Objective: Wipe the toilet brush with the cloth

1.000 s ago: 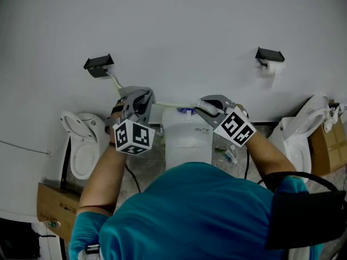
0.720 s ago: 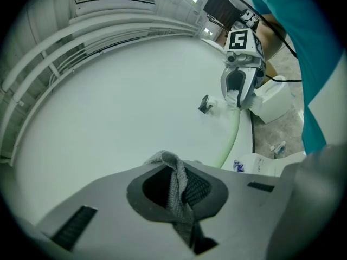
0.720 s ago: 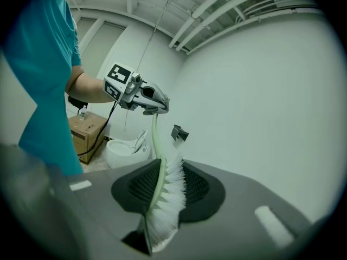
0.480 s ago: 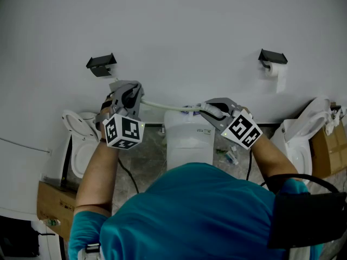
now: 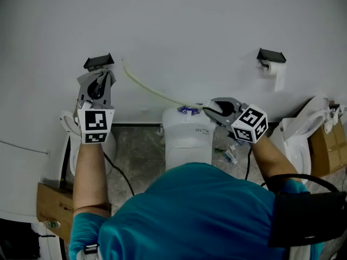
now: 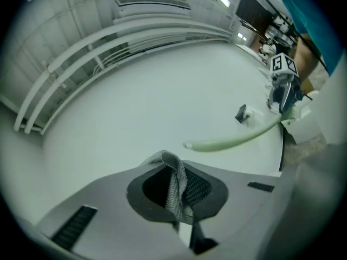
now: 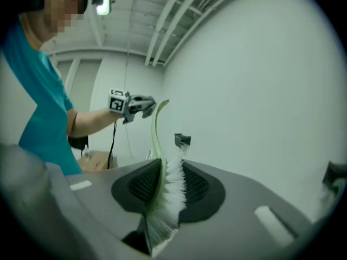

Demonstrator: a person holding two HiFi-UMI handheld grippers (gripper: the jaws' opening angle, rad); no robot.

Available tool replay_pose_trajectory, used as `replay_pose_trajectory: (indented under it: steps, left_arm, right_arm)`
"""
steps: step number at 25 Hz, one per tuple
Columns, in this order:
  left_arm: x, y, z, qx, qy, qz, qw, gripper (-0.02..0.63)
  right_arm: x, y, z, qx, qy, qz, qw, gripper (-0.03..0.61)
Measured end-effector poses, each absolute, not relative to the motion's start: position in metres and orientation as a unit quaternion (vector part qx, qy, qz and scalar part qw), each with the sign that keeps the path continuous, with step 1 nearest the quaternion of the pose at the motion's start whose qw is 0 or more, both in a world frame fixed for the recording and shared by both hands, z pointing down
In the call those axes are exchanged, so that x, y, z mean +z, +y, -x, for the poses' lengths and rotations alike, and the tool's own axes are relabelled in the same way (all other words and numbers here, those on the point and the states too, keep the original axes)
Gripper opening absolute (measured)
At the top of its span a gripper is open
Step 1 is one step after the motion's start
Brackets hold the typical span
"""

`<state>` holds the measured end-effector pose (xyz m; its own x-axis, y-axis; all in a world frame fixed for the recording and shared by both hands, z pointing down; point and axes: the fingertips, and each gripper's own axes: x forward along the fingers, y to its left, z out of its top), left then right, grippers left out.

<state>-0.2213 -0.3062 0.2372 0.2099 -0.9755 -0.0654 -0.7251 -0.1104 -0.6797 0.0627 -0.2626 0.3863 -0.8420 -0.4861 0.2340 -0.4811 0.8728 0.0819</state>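
Pointing handle up-left, toilet brush [image 5: 154,93].

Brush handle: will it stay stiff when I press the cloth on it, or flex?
Likely flexes: the handle bows in a curve out from the right gripper, its far end unsupported. Probably light, since a grip on the bristles alone carries it. It may pivot in those soft bristles.

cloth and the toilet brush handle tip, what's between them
Nothing: an open gap, bare white wall behind, in the left gripper view. The cloth in the left gripper is clear of the toilet brush.
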Motion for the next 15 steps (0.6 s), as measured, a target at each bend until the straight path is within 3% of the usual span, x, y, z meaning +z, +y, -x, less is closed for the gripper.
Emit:
replay_pose_trajectory:
  steps: [3, 7, 11, 15]
  left_arm:
    - [0.253, -0.299, 0.212, -0.153, 0.569, 0.77, 0.244, 0.021]
    - [0.313, -0.287, 0.118, -0.105, 0.451, 0.877, 0.13, 0.021]
    - [0.334, -0.273, 0.044, -0.035, 0.35, 0.936, 0.02, 0.021]
    - [0.327, -0.27, 0.021, -0.004, 0.322, 0.947, -0.017, 0.021]
  right_arm:
    - [0.365, -0.279, -0.061, 0.093, -0.961, -0.257, 0.032, 0.097]
    - [0.335, -0.285, -0.057, 0.165, -0.958, -0.227, -0.057, 0.097]
    - [0.32, -0.278, -0.028, 0.161, -0.966, -0.194, -0.063, 0.097]
    - [0.323, -0.273, -0.01, 0.134, -0.972, -0.188, -0.032, 0.097]
